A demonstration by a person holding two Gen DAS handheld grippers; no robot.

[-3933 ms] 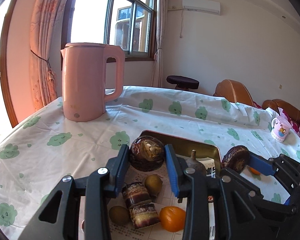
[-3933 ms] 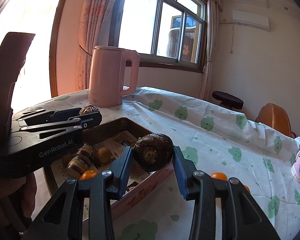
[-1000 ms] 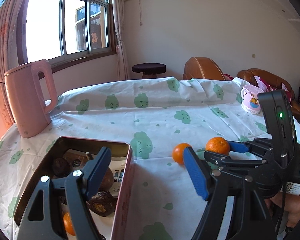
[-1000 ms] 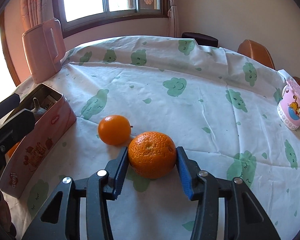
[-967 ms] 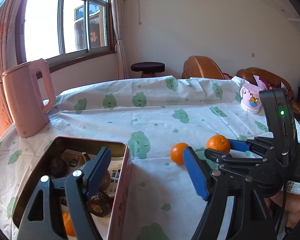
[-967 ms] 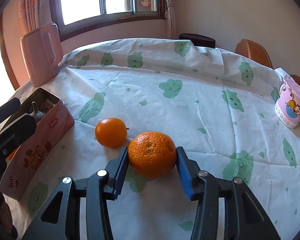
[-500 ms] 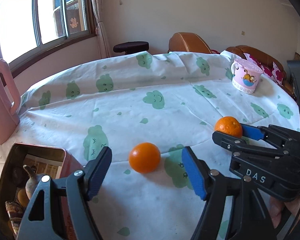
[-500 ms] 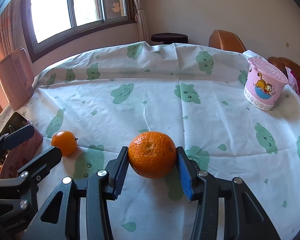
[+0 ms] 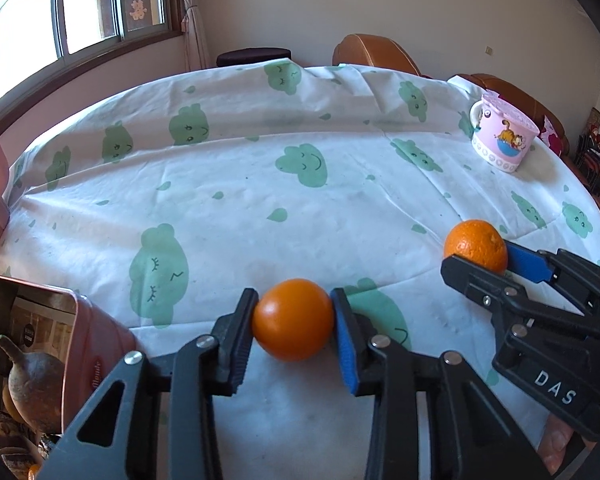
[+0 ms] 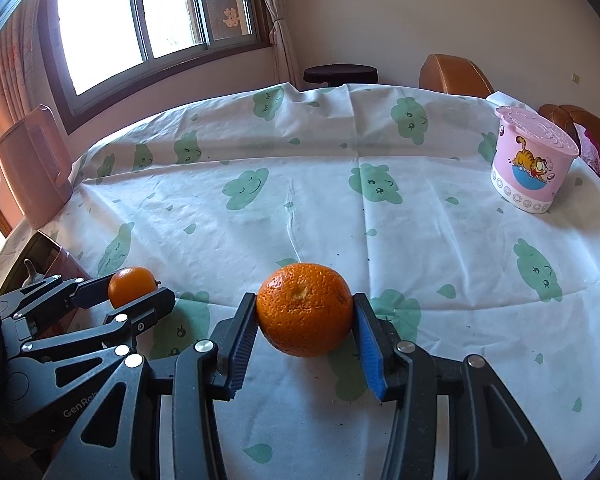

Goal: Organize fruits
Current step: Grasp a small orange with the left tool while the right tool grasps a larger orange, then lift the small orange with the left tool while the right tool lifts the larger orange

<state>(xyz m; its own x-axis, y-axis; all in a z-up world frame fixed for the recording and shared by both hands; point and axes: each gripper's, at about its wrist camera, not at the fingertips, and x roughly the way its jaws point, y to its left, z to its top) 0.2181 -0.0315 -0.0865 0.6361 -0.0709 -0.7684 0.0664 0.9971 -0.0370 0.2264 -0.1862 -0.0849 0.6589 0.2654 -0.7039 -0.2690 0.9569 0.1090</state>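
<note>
My left gripper [image 9: 294, 320] is shut on a smooth small orange [image 9: 293, 319], just above the tablecloth; it also shows at the left of the right wrist view [image 10: 132, 281]. My right gripper [image 10: 305, 312] is shut on a larger rough-skinned orange [image 10: 305, 309], seen at the right of the left wrist view [image 9: 475, 244]. A pink tin [image 9: 96, 344] at the lower left holds a brown pear-shaped fruit [image 9: 34, 384] and other dark fruits, partly hidden.
A pink lidded cartoon mug [image 10: 530, 160] stands at the right of the table. A pink kettle [image 10: 36, 164] stands at the far left. The round table has a white cloth with green clouds [image 9: 300, 164]. Chairs and a stool stand behind it.
My left gripper has closed on the small orange, which lay free between its open fingers half a second ago. My right gripper still holds the large orange.
</note>
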